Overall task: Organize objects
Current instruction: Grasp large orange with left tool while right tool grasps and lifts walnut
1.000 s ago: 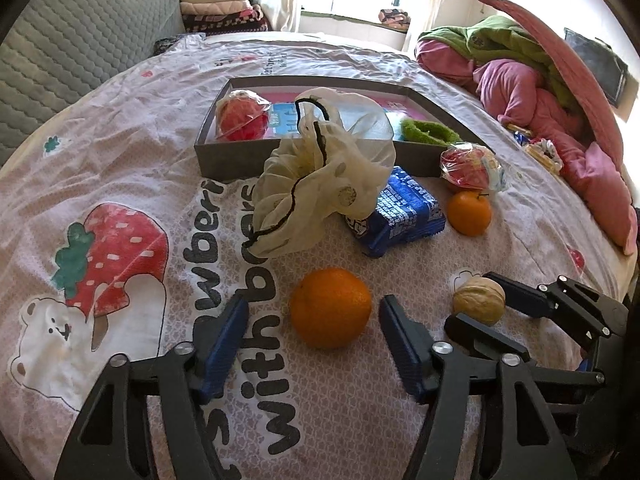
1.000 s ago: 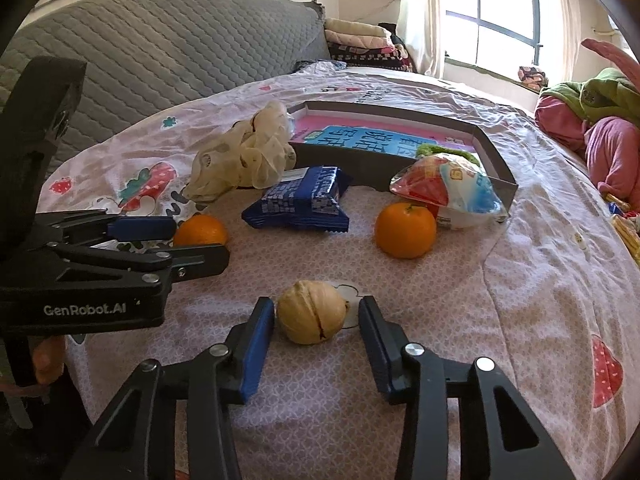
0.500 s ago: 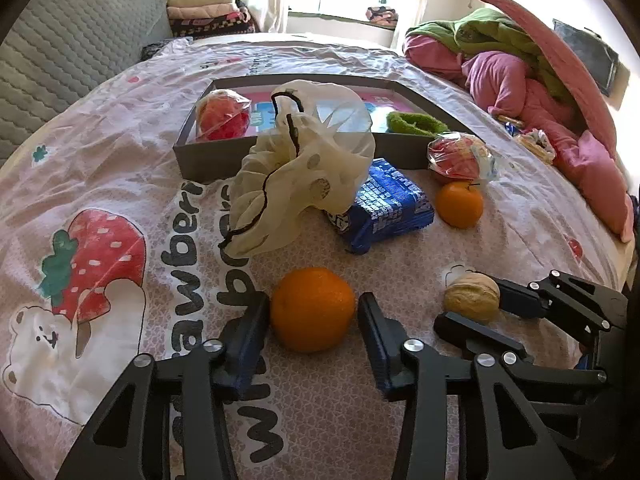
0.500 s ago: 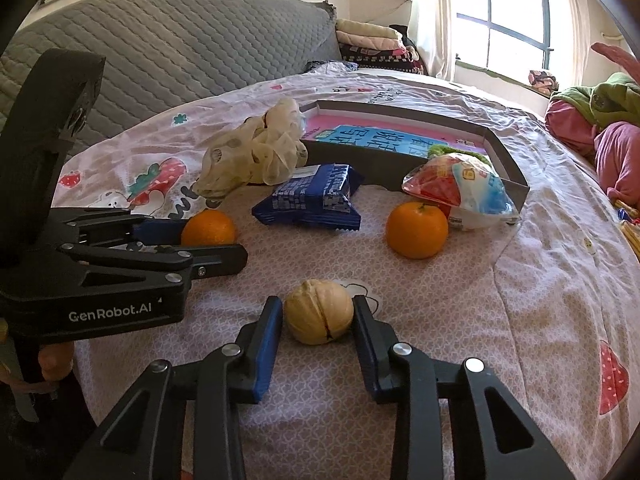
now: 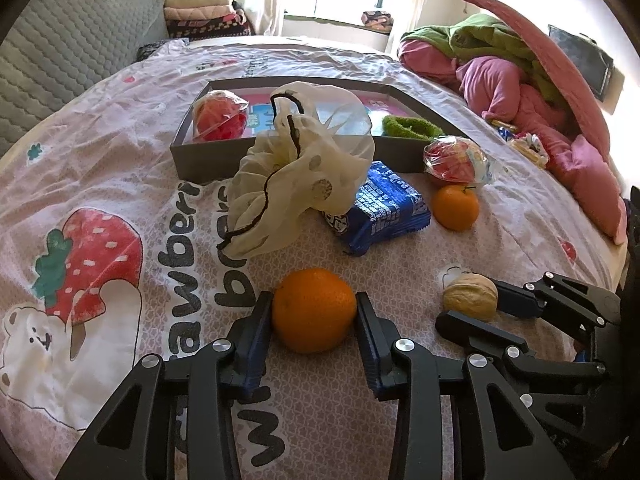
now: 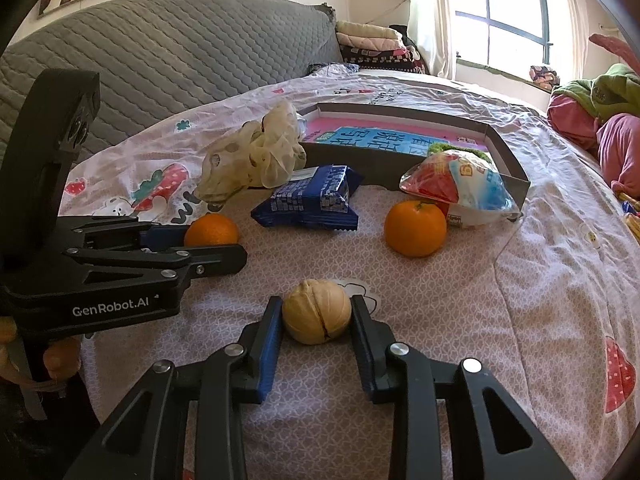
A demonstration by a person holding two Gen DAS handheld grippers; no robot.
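Note:
My left gripper (image 5: 314, 314) is shut on an orange (image 5: 314, 309) that rests on the bedsheet; it also shows in the right wrist view (image 6: 211, 230). My right gripper (image 6: 316, 318) is shut on a walnut (image 6: 317, 311), which lies right of the orange in the left wrist view (image 5: 471, 296). A second orange (image 5: 456, 207) (image 6: 415, 227), a blue packet (image 5: 380, 206) (image 6: 310, 202) and a cream drawstring bag (image 5: 296, 176) (image 6: 252, 156) lie beyond, in front of a grey box (image 5: 208, 164) (image 6: 508, 160).
A red-and-white snack bag (image 5: 456, 160) (image 6: 456, 186) lies by the box's right corner. Inside the box are a red wrapped item (image 5: 218, 114) and a green item (image 5: 412, 126). Pink and green bedding (image 5: 520, 76) is piled at right. A grey headboard (image 6: 180, 64) stands at left.
Both grippers have moved forward and closed: the left onto the orange, the right onto the walnut. Both objects still rest on the sheet.

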